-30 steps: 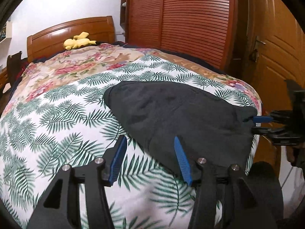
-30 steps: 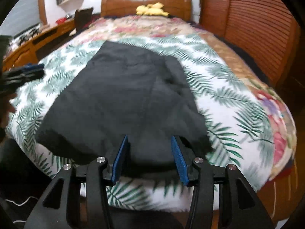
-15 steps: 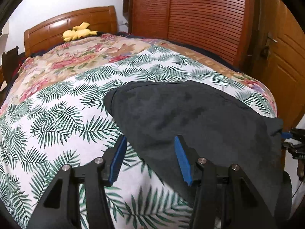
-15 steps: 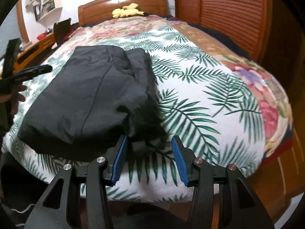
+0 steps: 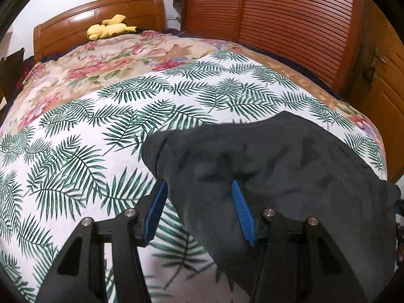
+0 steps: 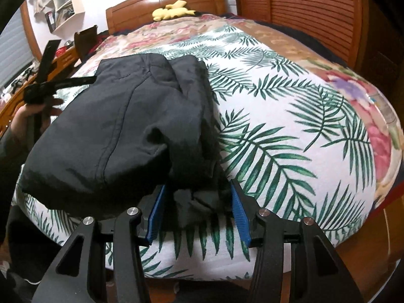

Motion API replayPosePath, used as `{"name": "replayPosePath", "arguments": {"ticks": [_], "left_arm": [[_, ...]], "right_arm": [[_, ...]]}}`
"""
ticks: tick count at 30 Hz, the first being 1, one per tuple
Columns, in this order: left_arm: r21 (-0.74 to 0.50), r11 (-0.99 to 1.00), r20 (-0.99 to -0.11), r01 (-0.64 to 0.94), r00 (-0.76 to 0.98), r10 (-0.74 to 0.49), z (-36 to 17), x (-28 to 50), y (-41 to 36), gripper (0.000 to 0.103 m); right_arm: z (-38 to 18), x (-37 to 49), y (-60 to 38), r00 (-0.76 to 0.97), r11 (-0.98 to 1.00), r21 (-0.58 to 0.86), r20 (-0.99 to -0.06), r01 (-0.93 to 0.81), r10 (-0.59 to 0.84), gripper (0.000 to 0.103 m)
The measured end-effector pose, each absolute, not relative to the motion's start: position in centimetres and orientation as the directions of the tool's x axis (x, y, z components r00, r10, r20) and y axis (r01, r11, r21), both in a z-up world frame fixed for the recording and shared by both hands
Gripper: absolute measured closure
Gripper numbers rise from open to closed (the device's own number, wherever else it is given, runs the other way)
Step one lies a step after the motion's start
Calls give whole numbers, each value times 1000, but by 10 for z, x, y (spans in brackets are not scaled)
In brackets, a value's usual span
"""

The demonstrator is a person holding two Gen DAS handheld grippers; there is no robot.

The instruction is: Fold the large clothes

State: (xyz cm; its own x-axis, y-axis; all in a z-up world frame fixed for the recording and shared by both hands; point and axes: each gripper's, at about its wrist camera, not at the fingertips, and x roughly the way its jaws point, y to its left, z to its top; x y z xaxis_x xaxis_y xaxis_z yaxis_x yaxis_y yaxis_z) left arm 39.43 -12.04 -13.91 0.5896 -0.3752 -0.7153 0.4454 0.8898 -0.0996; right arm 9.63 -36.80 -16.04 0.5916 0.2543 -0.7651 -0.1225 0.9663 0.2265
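A dark grey garment lies folded near the foot of a bed, on a palm-leaf sheet. My left gripper has come down on the garment's left edge. Its jaws are opening, and the cloth's edge lies between them with neither pad pressing on it. In the right wrist view a hand holds that gripper at the garment's far left side. My right gripper stands open at the near right corner, with a bunched fold of cloth between its blue pads.
A floral quilt covers the head of the bed, and a yellow plush toy lies by the wooden headboard. Louvred wardrobe doors run along the right. A desk and shelves stand on the left.
My left gripper has moved right and down, from the bare sheet onto the garment's edge. My right gripper has rolled and sunk to the near right corner, where bunched cloth now sits between its pads.
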Motion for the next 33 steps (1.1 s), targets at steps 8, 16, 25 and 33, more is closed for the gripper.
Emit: {"name": "replayPosePath", "arguments": {"ticks": [8, 16, 25, 33], "left_arm": [[-95, 906, -745, 412, 574, -339, -155, 420, -118, 38], [-131, 913, -755, 386, 558, -344, -167, 432, -112, 17], [-129, 918, -753, 375, 566, -336, -166, 430, -112, 17], [-169, 911, -736, 376, 567, -370, -157, 430, -112, 56]], "right_arm": [[-164, 103, -360, 587, 966, 217, -767, -140, 257, 53], [-165, 103, -360, 590, 964, 229, -763, -134, 263, 53], [-165, 106, -367, 598, 940, 326, -734, -104, 321, 55], [-155, 106, -372, 636, 919, 365, -677, -147, 371, 86]]}}
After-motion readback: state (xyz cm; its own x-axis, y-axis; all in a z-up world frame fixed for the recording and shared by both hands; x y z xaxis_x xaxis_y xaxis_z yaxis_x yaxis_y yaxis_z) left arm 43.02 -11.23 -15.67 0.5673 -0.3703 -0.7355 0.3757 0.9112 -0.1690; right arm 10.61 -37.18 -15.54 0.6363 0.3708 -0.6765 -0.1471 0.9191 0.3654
